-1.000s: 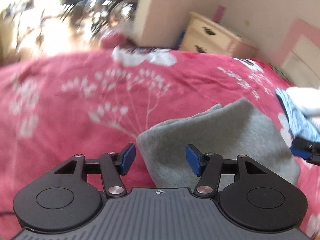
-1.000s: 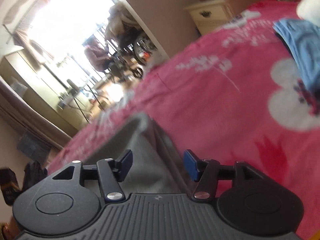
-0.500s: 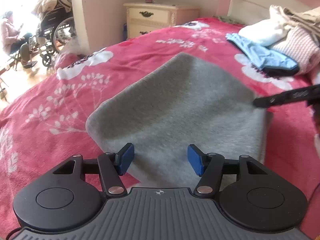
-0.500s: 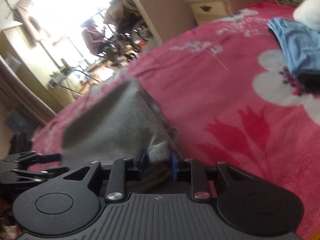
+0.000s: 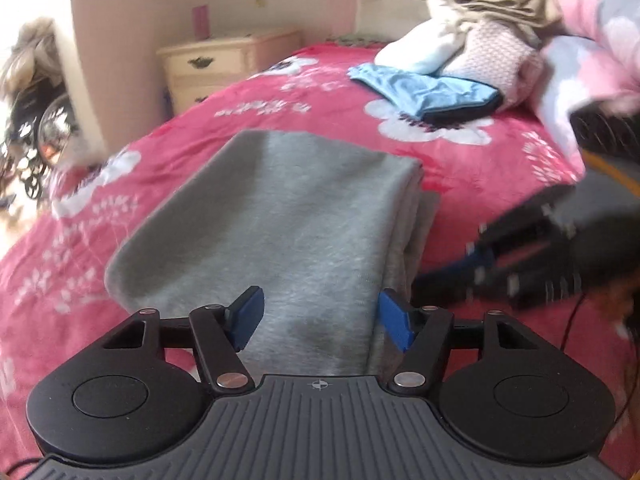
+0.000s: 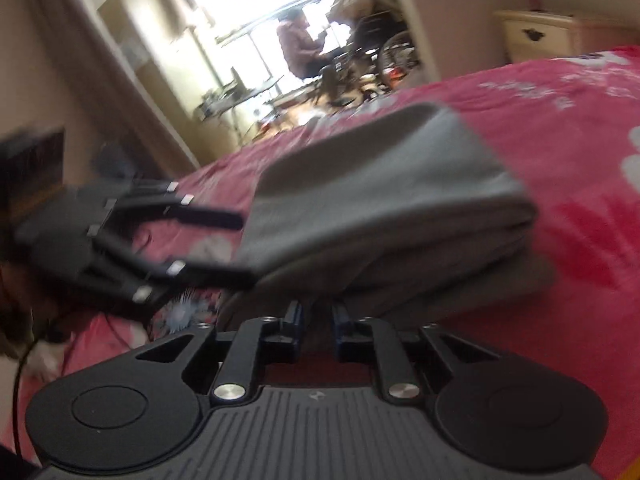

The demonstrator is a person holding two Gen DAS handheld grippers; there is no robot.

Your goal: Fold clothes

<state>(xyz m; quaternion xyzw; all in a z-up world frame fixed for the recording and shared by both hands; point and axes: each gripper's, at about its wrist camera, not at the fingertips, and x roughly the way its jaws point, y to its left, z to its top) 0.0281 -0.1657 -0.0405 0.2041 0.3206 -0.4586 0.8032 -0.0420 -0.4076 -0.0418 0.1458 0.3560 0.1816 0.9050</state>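
**Grey garment: right clamped, left not yet**

Left wrist: left gripper (image 5: 320,318) wide, folded grey garment (image 5: 280,216) between and ahead of its fingers.

Right wrist: right gripper (image 6: 316,322) narrow, pinching the garment's near edge. Judgement: lift both sides evenly so layers stay stacked.

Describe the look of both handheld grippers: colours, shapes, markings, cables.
Both match. The left gripper has a ribbed dark grey body with a small crosshair mark, two rounded black lobes with disc insets, black linkage arms on silver pins, and blue pads on its fingertips. The right gripper looks identical. A thin black cable trails near the left one.
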